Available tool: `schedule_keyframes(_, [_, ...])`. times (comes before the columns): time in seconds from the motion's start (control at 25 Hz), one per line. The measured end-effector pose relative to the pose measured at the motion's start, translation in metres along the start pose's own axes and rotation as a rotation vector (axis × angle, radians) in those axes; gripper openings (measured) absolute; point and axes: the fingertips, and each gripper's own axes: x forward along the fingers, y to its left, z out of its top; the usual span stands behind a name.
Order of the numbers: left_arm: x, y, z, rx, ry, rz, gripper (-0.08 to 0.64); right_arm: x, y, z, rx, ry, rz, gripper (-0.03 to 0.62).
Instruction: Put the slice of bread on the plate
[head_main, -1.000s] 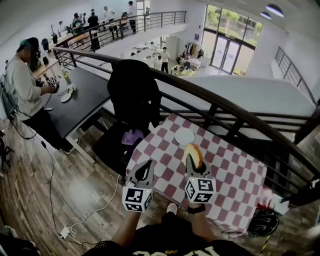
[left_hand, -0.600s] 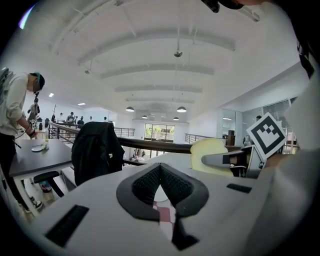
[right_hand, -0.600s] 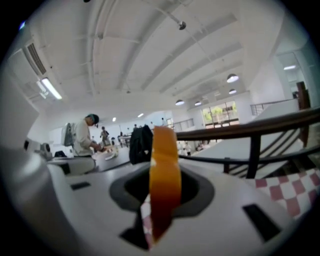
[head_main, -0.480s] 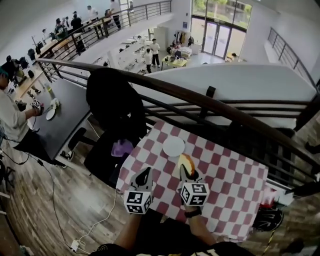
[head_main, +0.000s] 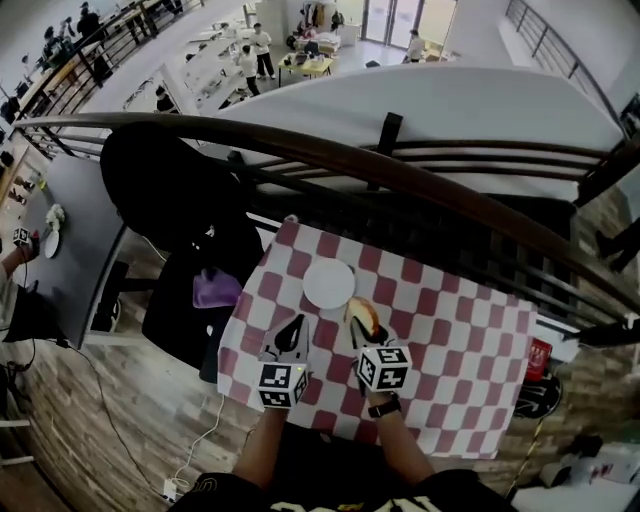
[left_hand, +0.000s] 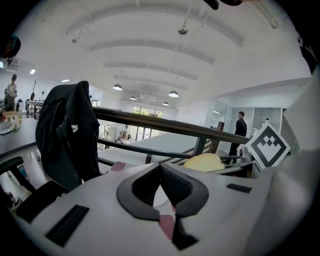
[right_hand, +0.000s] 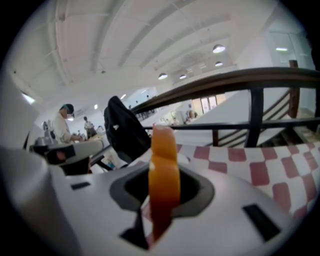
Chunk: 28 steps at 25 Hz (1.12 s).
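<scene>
Just short of the plate (head_main: 328, 283) on the checkered worktop (head_main: 450, 340), the right gripper (head_main: 357, 322), fingers clamped on the slice of bread (head_main: 366, 314) held on edge, should centre it over the plate, tip it flat and release low, while the left gripper (head_main: 292, 336), fingers together, is empty.

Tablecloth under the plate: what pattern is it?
The tablecloth is a red-and-white check, clearest in the head view.

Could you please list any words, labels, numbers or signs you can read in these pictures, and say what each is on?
None can be read.
Left hand-held gripper and right hand-held gripper: square patterns on their cubes, no letters.
Black jacket: white mark, too small to read.
</scene>
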Motion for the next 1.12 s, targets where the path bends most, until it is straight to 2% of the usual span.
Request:
schedule_keyframes(0.16, [0.030,0.025,-0.012,-0.021,0.045,-0.007,0.020,0.050,-0.007,-0.006,0.072,0.070,0.005,0.103])
schedule_keyframes(0.28, [0.044,0.032,-0.023,-0.037,0.075,-0.018,0.020,0.081,-0.006,-0.010,0.139,0.106,0.042,0.104])
schedule_keyframes(0.48, [0.062,0.041,-0.038,-0.050,0.110,-0.029,0.020,0.135,0.006,-0.011,0.314,0.139,0.190,0.103])
schedule_keyframes(0.6, [0.061,0.053,-0.045,-0.068,0.120,-0.021,0.020,0.164,0.016,-0.014,0.347,0.177,0.255,0.104])
schedule_keyframes(0.68, [0.059,0.059,-0.047,-0.076,0.125,-0.013,0.020,0.178,0.016,-0.017,0.298,0.219,0.254,0.104])
schedule_keyframes(0.8, [0.058,0.064,-0.048,-0.079,0.134,-0.004,0.020,0.193,0.000,-0.021,0.192,0.289,0.177,0.145])
schedule_keyframes(0.84, [0.058,0.065,-0.049,-0.080,0.136,-0.002,0.020,0.195,-0.007,-0.023,0.148,0.306,0.138,0.172])
schedule_keyframes(0.96, [0.057,0.065,-0.049,-0.091,0.145,0.000,0.020,0.198,-0.029,-0.022,-0.018,0.329,0.009,0.323])
schedule_keyframes(1.04, [0.055,0.061,-0.046,-0.104,0.142,-0.003,0.020,0.195,-0.040,-0.018,-0.109,0.333,-0.064,0.387])
schedule_keyframes(1.12, [0.055,0.054,-0.041,-0.103,0.133,-0.006,0.020,0.186,-0.045,-0.011,-0.167,0.320,-0.094,0.403])
